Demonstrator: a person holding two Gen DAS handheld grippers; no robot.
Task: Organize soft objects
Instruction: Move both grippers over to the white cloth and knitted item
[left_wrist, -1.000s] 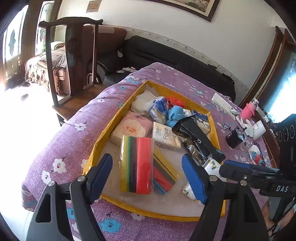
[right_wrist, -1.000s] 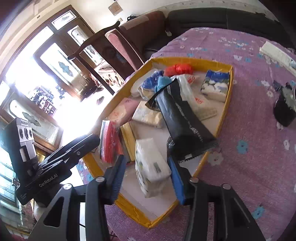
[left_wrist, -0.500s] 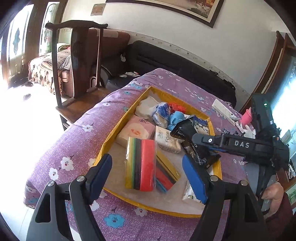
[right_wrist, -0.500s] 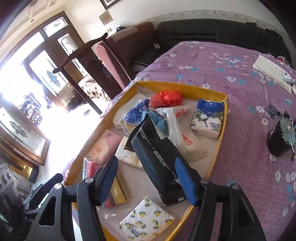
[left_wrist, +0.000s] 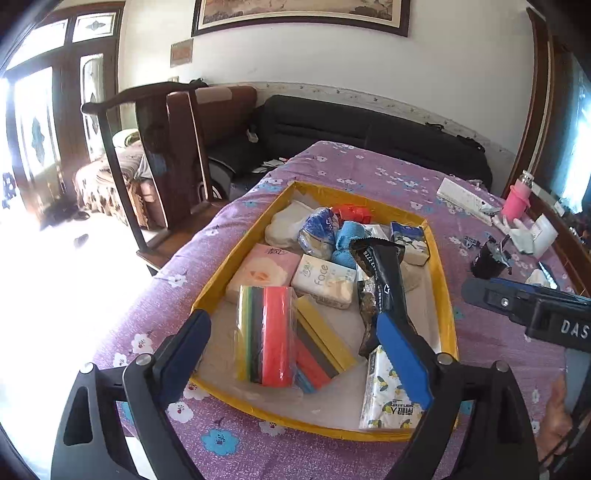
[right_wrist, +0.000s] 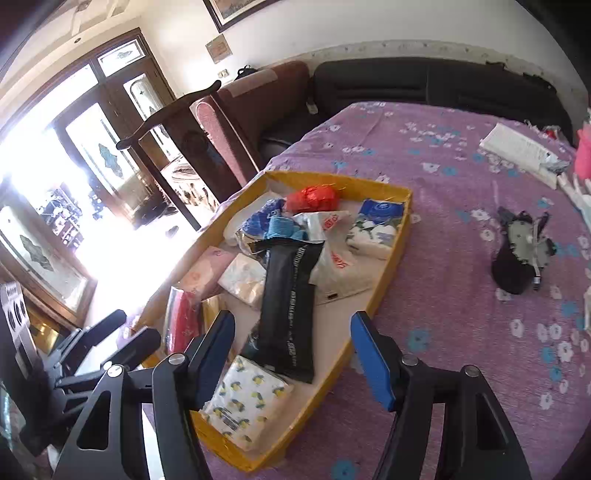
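Both tongs hang wide apart and empty over the yellow tray (left_wrist: 441, 295) of soft packs on the purple flowered cloth (right_wrist: 461, 302).

The left gripper (left_wrist: 295, 354) has just been opening its jaws; the striped sponge pack (left_wrist: 267, 332) lies in the tray beyond them, untouched. The right gripper (right_wrist: 291, 350) has also just been opening, and the long black pouch (right_wrist: 291, 295) lies flat below its gap, its near end resting on the lemon-print tissue pack (right_wrist: 247, 402). In the left wrist view the right finger (left_wrist: 402, 362) covers the pouch's lower end and part of the lemon pack, and the right gripper's body is cut off at the frame edge, a hand (left_wrist: 554, 413) only partly seen beneath it. Glare from the doors washes out the tray's left side in the right wrist view. The bundles at the tray's far end overlap and are hard to tell apart.
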